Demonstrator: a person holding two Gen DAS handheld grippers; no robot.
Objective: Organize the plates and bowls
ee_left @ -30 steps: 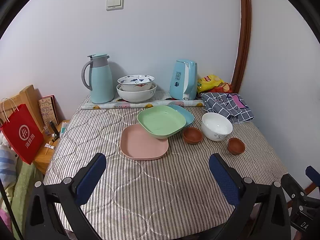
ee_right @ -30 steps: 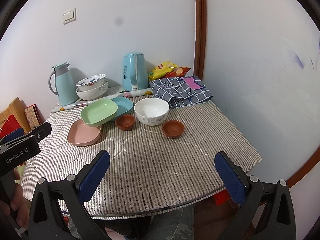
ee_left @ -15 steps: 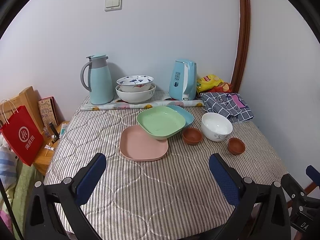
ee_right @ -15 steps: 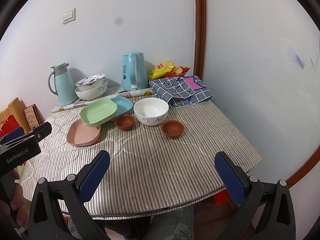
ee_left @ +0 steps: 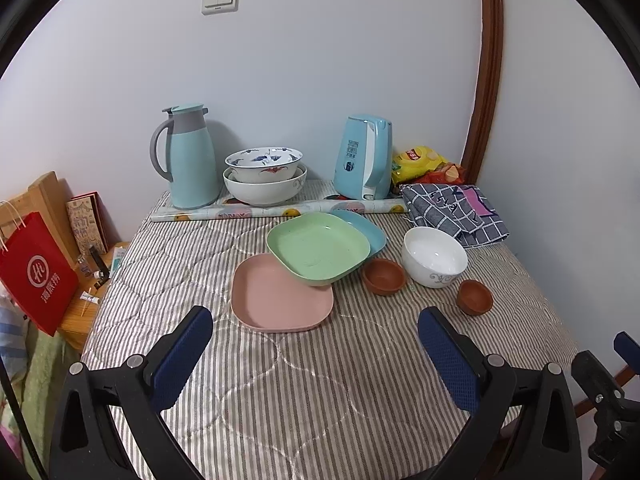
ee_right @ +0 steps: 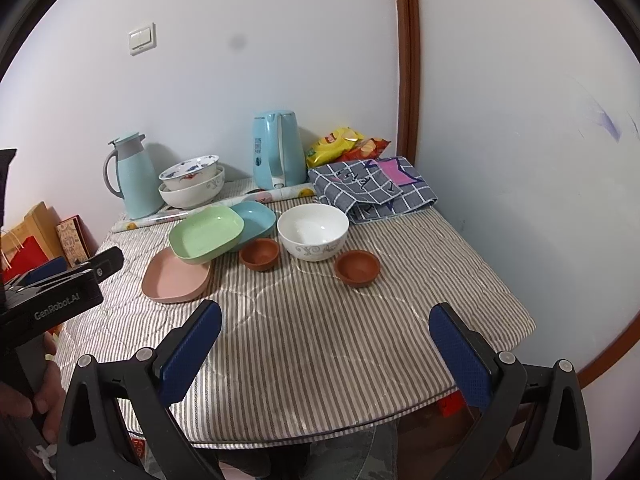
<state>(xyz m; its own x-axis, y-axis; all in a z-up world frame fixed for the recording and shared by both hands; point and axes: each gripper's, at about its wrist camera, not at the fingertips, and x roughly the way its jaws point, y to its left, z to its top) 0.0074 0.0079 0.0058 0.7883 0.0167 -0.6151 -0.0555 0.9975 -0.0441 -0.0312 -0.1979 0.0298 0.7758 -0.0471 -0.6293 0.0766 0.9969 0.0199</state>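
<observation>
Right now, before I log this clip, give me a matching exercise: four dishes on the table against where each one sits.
1. green plate
2. pink plate
3. white bowl
4. patterned bowl

a. nested in a larger bowl by the wall
b. between two small brown bowls
c. lowest, nearest the camera
d. overlapping the pink and blue plates

Pairs: 1-d, 2-c, 3-b, 4-a

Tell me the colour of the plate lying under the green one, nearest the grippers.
Pink plate; clearest in the left wrist view.
</observation>
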